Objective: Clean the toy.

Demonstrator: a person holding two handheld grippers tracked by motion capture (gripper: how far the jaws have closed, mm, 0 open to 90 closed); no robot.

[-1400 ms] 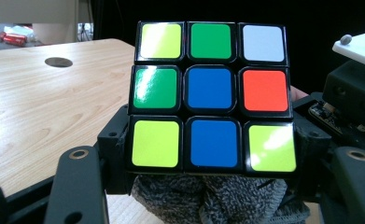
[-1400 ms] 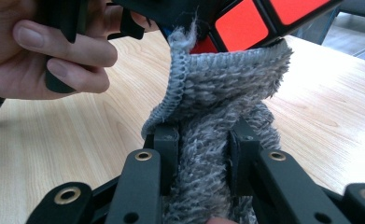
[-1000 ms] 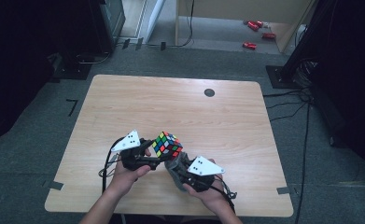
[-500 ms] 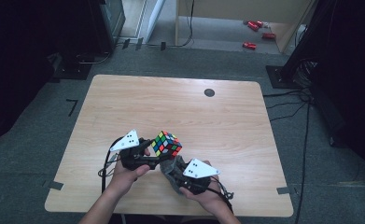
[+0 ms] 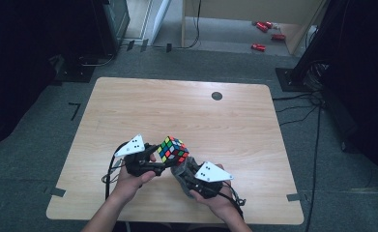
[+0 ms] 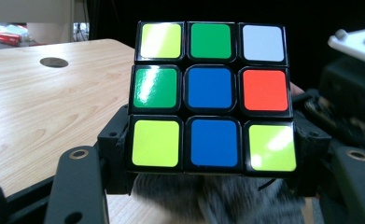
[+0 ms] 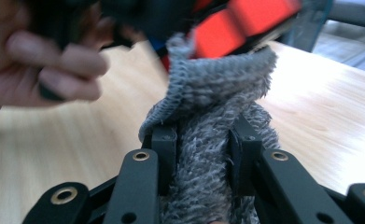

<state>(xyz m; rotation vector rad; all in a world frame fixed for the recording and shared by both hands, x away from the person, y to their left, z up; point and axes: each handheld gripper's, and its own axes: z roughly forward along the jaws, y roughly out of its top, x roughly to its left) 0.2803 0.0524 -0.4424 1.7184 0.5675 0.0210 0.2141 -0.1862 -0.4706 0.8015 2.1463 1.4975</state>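
Observation:
A scrambled puzzle cube point(image 5: 173, 149) point(image 6: 212, 98) is held above the wooden table point(image 5: 186, 111), with my left gripper point(image 5: 153, 162) point(image 6: 208, 154) shut on its lower layer. In the left gripper view the face toward the camera shows yellow, green, blue, white and red tiles. My right gripper point(image 5: 182, 170) point(image 7: 203, 144) is shut on a folded grey fluffy cloth point(image 7: 208, 140) point(image 5: 181, 169), whose upper edge presses against the underside of the cube point(image 7: 236, 23). In the right gripper view the cube is blurred, and the person's left hand point(image 7: 45, 60) is at upper left.
A dark round hole point(image 5: 217, 95) sits in the far part of the table. Red objects point(image 5: 264, 34) lie on the floor beyond it. Dark stands and cables flank both sides of the table.
The right gripper with the cloth has shifted slightly under the cube. The left gripper and the cube have stayed in place.

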